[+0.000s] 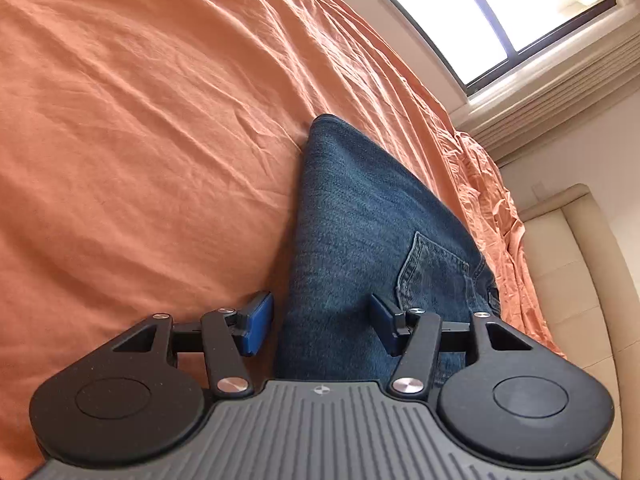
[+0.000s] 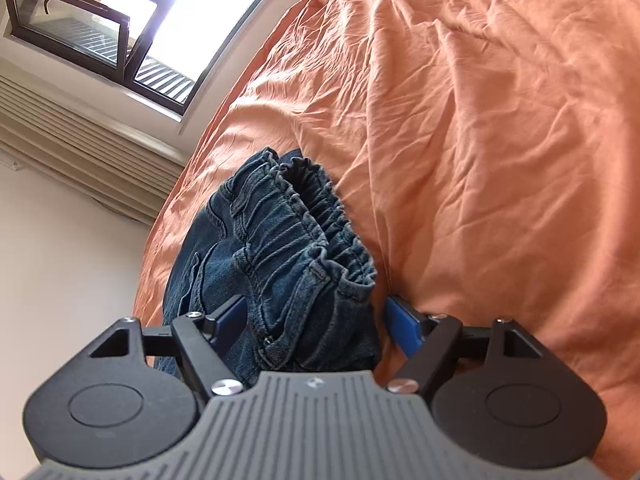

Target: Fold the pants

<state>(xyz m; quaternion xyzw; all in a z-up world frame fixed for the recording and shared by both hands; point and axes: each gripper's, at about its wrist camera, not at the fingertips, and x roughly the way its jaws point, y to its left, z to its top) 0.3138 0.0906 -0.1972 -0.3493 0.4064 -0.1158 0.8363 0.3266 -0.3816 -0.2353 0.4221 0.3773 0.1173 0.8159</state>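
Note:
Dark blue jeans [image 1: 360,216] lie folded on an orange bed sheet [image 1: 140,140]; a back pocket [image 1: 432,272] faces up. My left gripper [image 1: 320,324] is open, its blue pads [image 1: 258,324] straddling the jeans' near edge: one pad over the sheet, the other over the denim. In the right wrist view the elastic waistband [image 2: 304,224] of the jeans [image 2: 224,248] bunches upward. My right gripper [image 2: 320,320] is open, its blue pads [image 2: 404,324] on either side of the waistband end, holding nothing.
The orange sheet [image 2: 480,140] is wrinkled and spreads wide around the jeans. A window [image 1: 480,12] and a vented wall unit [image 2: 80,140] stand beyond the bed's far edge. A cream padded headboard [image 1: 568,264] borders one side.

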